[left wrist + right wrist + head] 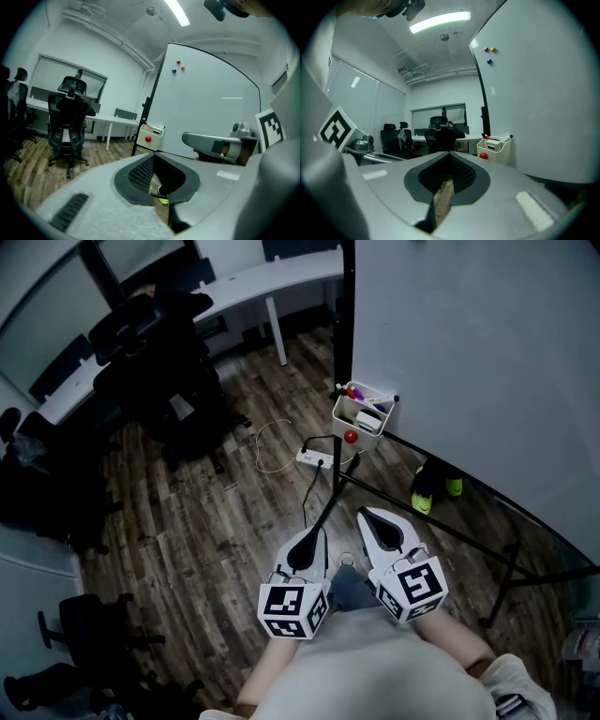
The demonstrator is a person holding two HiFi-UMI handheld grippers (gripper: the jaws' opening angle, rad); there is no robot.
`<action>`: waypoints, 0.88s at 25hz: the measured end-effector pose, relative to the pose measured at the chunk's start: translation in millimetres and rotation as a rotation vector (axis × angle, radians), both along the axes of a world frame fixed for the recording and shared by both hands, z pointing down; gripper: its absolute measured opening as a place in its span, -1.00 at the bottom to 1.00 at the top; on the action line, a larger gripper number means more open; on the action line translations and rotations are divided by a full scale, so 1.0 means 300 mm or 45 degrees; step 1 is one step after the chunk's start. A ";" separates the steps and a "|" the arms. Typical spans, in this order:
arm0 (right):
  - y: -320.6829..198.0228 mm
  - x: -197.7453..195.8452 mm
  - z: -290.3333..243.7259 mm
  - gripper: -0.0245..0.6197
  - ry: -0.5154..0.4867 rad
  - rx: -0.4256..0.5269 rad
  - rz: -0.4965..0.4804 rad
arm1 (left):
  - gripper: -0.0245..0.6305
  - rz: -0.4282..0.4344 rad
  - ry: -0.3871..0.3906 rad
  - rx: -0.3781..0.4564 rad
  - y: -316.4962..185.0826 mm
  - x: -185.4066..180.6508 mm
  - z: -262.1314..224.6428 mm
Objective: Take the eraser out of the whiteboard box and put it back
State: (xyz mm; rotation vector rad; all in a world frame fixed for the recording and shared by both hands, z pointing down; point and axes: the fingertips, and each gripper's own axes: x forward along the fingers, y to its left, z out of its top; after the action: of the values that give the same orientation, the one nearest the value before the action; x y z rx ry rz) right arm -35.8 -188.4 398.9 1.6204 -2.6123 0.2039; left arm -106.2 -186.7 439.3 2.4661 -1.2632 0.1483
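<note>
The white whiteboard box [358, 416] hangs on the whiteboard's lower left corner, with a red magnet [350, 436] on its front. Markers and a pale eraser [367, 421] sit inside it. Both grippers are held low over the wooden floor, well short of the box. My left gripper [312, 536] is shut with nothing in it. Beside it, my right gripper [367, 516] is also shut and empty. The box [150, 136] shows ahead past my left gripper [153, 157] in the left gripper view. In the right gripper view, the box [493, 150] stands right of my right gripper [450, 153].
The whiteboard [469, 352] stands on black legs [422, 521] at the right. A power strip [314, 459] with cables lies on the floor below the box. Black office chairs [155, 371] and a white desk [244, 287] stand at the left and back. A green-and-black object [427, 491] lies under the board.
</note>
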 end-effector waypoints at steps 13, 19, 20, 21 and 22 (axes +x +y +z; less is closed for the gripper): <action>-0.220 0.090 -0.017 -0.90 0.093 0.015 0.069 | -0.92 0.079 -0.008 -0.001 -0.227 0.077 -0.035; -0.330 0.133 -0.040 -0.85 0.105 0.027 0.093 | -0.92 0.104 -0.008 0.015 -0.340 0.123 -0.063; -0.346 0.141 -0.043 -0.84 0.108 0.031 0.098 | -0.92 0.107 -0.010 0.017 -0.359 0.131 -0.066; -0.362 0.148 -0.046 -0.83 0.111 0.034 0.102 | -0.92 0.111 -0.013 0.018 -0.376 0.139 -0.068; -0.375 0.156 -0.047 -0.82 0.111 0.037 0.106 | -0.92 0.116 -0.015 0.019 -0.392 0.148 -0.070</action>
State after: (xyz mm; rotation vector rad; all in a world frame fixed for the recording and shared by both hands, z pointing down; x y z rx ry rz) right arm 11.0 -300.9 384.7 1.7088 -2.4978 0.0980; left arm -61.9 -304.4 418.2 2.5401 -1.1605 0.1779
